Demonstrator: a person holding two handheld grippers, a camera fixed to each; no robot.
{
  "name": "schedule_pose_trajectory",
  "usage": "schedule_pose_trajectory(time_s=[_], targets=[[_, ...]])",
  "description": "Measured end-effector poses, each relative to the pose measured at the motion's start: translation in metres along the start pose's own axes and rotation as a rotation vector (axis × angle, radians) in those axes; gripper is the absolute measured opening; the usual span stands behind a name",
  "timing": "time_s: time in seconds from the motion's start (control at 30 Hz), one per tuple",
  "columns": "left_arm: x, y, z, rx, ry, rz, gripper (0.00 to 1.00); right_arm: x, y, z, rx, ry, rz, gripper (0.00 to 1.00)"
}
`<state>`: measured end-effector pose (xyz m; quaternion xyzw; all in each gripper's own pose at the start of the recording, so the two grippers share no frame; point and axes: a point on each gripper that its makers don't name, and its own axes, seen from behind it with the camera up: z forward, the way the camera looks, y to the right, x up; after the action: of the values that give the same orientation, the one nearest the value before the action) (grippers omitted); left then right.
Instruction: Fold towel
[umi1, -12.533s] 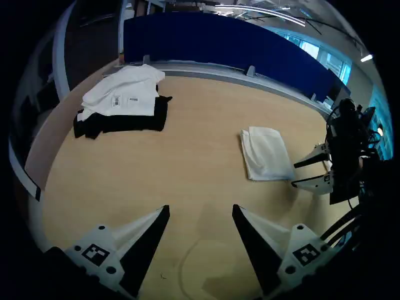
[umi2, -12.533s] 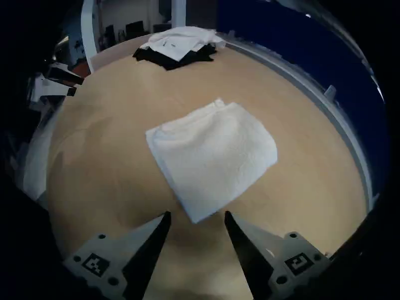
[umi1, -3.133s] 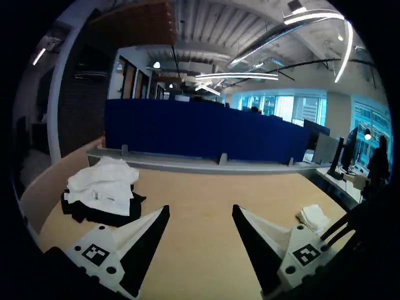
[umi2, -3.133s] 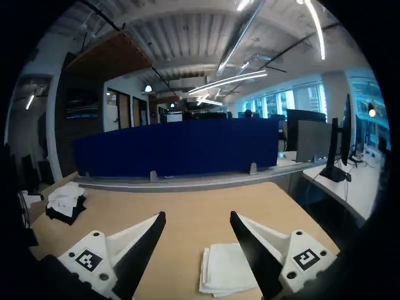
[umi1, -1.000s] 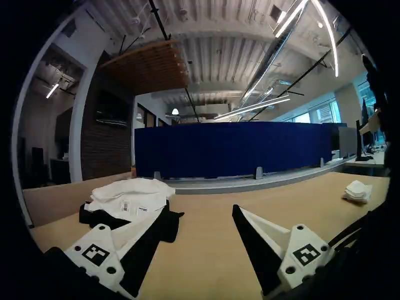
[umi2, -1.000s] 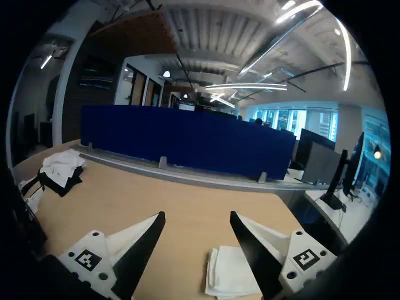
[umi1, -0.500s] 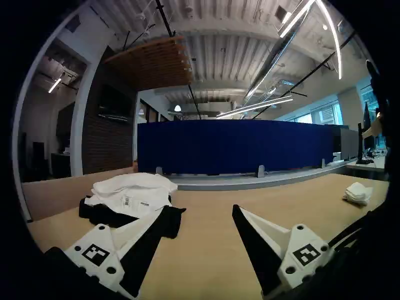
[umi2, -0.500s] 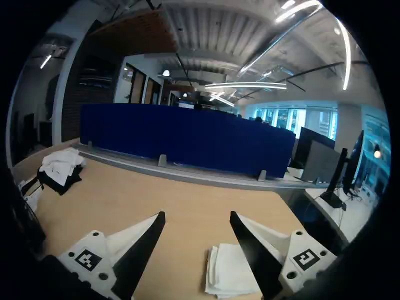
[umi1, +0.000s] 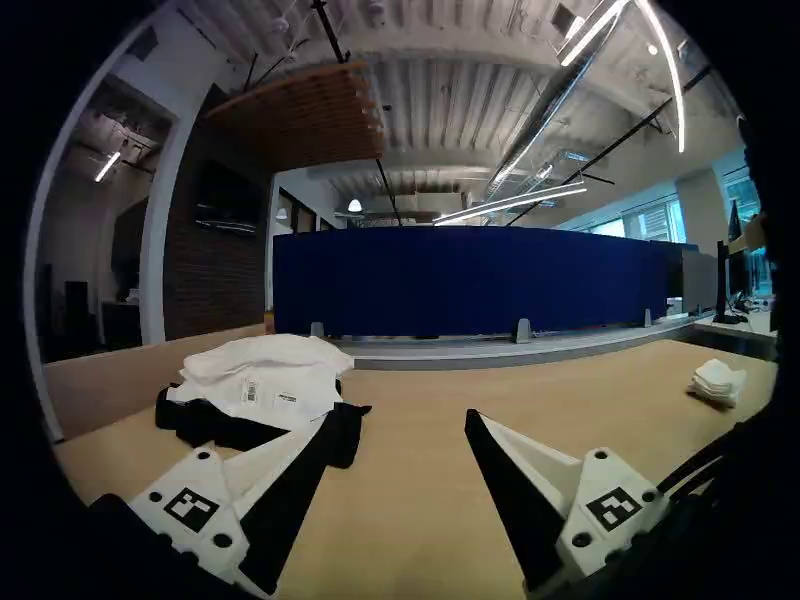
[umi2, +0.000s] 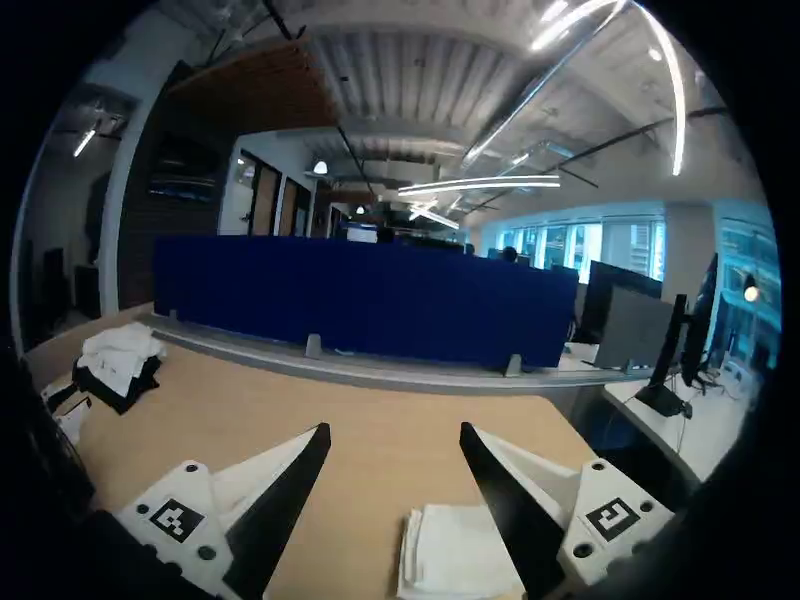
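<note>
A folded white towel (umi2: 450, 562) lies on the wooden table just below my right gripper (umi2: 394, 440), partly hidden behind its right finger. That gripper is open with nothing between its fingers. In the left gripper view the same towel (umi1: 718, 382) sits small at the far right of the table. My left gripper (umi1: 400, 428) hovers low over the table, open and holding nothing. A pile of white and black garments (umi1: 262, 392) lies just beyond its left finger, and the pile (umi2: 118, 364) shows far left in the right gripper view.
A blue partition (umi1: 470, 285) runs along the back edge of the wooden table (umi1: 430, 500), with a grey rail at its foot. Monitors (umi2: 625, 330) stand on a neighbouring desk at the right. The table (umi2: 370, 450) ends near the towel's right side.
Since 12.5 s ago both grippers have tilted up from looking down at the table to level. In the last second the views shifted only slightly; towel and pile stayed put.
</note>
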<state>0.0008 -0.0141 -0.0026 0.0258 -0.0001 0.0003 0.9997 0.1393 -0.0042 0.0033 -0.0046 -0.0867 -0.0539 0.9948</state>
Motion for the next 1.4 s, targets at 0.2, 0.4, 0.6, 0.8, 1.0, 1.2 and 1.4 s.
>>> schedule_pose_trajectory(time_s=[0.2, 0.4, 0.6, 0.8, 1.0, 1.2, 1.4], targets=[[0.0, 0.0, 0.0, 0.0, 0.0, 0.0, 0.94, 0.013, 0.023, -0.002, -0.015, 0.064, 0.034, 1.0], [0.0, 0.0, 0.0, 0.0, 0.0, 0.0, 0.94, 0.01, 0.036, 0.0, -0.02, 0.114, 0.098, 1.0], [0.0, 0.0, 0.0, 0.0, 0.0, 0.0, 0.94, -0.021, 0.037, 0.004, -0.013, 0.112, 0.167, 1.0], [0.0, -0.001, -0.001, 0.0, 0.0, 0.0, 0.95, -0.054, 0.039, 0.008, -0.013, 0.119, 0.189, 1.0], [0.0, -0.001, -0.001, 0.0, 0.0, 0.0, 0.95, -0.076, 0.038, 0.011, -0.018, 0.132, 0.203, 1.0], [0.001, 0.0, -0.001, 0.0, 0.0, -0.001, 0.95, -0.092, 0.034, 0.015, -0.02, 0.148, 0.222, 1.0], [0.0, 0.0, -0.001, 0.0, 0.0, -0.001, 0.95, -0.105, 0.027, 0.017, -0.021, 0.156, 0.224, 1.0]])
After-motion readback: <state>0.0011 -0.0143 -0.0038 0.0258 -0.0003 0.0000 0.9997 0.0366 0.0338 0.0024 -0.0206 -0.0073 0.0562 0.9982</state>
